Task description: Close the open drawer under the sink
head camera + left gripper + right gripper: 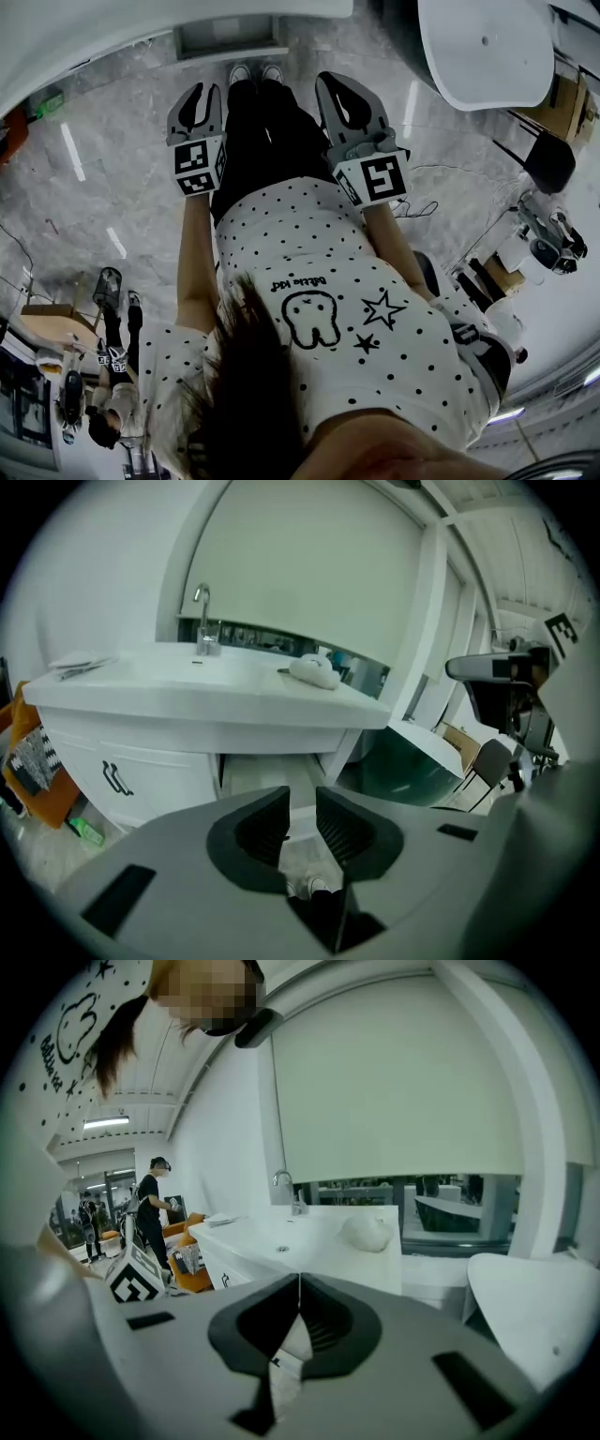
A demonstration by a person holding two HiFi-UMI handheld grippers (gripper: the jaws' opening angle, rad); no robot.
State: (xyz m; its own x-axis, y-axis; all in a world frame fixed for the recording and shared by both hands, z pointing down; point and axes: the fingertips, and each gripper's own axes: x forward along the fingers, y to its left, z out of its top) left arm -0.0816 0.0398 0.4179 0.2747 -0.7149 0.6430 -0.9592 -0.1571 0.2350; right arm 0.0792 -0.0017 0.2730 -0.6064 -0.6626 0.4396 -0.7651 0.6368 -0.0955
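1. Drawer (267, 778) under the sink (187, 682) stands open. Its pale inside shows below the sink's white tabletop (216, 705), just right of the cabinet door with the black handle (114, 778).
2. The left tool (302, 803) is held in front of the sink and lower than its rim, aimed at the open drawer. Its jaws stand a little apart with nothing between them; only grey floor and the person's shoes (255, 72) show through the gap.
3. The right tool (298, 1283) is held in front of the sink too, facing its right-hand end. Its jaws are closed tip to tip and hold nothing.
4. At the back of the sink rises a faucet (202, 621), and a white crumpled lump (314, 670) lies on the tabletop toward the sink's right end.
5. In the head view both tools reach out ahead of the person, one on each side of the legs. The shoes stand on the grey marble floor (112, 187), just short of the drawer and apart from it.
6. A white bathtub (534, 1307) stands to the right of the sink.
7. To the left of the sink are something orange (37, 771) and a small green object (86, 832) on the floor.
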